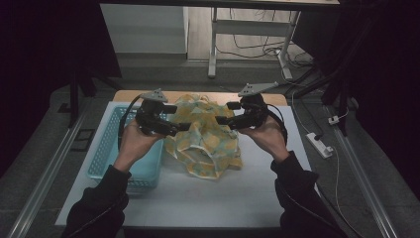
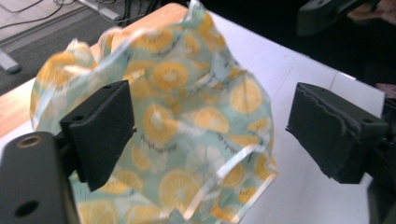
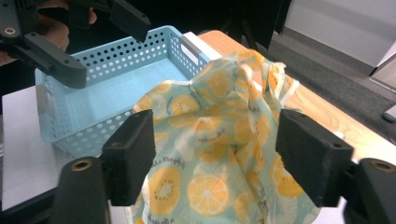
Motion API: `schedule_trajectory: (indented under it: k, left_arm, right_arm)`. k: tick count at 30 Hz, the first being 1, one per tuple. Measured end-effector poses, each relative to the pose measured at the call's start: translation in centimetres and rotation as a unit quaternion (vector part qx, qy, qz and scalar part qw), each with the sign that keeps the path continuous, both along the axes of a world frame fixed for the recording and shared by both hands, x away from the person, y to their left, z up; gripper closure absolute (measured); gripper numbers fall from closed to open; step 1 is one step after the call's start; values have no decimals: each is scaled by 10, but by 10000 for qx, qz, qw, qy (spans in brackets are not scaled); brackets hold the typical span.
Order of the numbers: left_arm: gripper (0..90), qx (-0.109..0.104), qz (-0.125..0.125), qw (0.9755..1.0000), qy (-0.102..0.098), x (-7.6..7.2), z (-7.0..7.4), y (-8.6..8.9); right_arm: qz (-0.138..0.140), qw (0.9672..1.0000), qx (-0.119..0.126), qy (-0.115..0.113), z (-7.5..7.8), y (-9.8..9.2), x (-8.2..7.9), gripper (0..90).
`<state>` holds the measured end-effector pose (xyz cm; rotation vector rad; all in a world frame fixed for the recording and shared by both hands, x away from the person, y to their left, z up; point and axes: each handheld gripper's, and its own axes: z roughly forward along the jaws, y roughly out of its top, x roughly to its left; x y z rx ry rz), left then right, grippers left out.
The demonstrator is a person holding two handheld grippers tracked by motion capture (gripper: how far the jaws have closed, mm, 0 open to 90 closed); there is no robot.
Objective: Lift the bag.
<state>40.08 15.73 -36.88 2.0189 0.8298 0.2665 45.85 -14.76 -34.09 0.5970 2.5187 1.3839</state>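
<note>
Black foam-padded jaws stand wide apart on both my left gripper and right gripper, gripping nothing, with the crumpled citrus-print cloth heaped on the white table between them. I judge this the approach step: next, each gripper must close on a cloth edge. Small script on the cloth is too blurred to read; beyond, left, sits the blue basket.

Dim room, grey floor, cables
</note>
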Motion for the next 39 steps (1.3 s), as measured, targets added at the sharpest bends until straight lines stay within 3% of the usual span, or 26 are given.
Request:
schedule_trajectory:
  k: [8, 14, 32, 39]
  left_arm:
    - [47, 72, 29, 9999, 63, -16, -20, 6]
    - [2, -116, 43, 9998, 176, -27, -34, 15]
    - [0, -373, 145, 9982, 439, -58, -74, 38]
    - [0, -319, 220, 9980, 507, -73, -85, 47]
  right_arm:
    - [-115, 9999, -70, -13, -18, -6, -8, 140]
    - [-109, 9999, -52, 31, -32, -10, -16, 99]
    - [-153, 9998, -96, 10, -69, -24, -38, 27]
    - [-217, 9997, -96, -3, -75, -33, -45, 13]
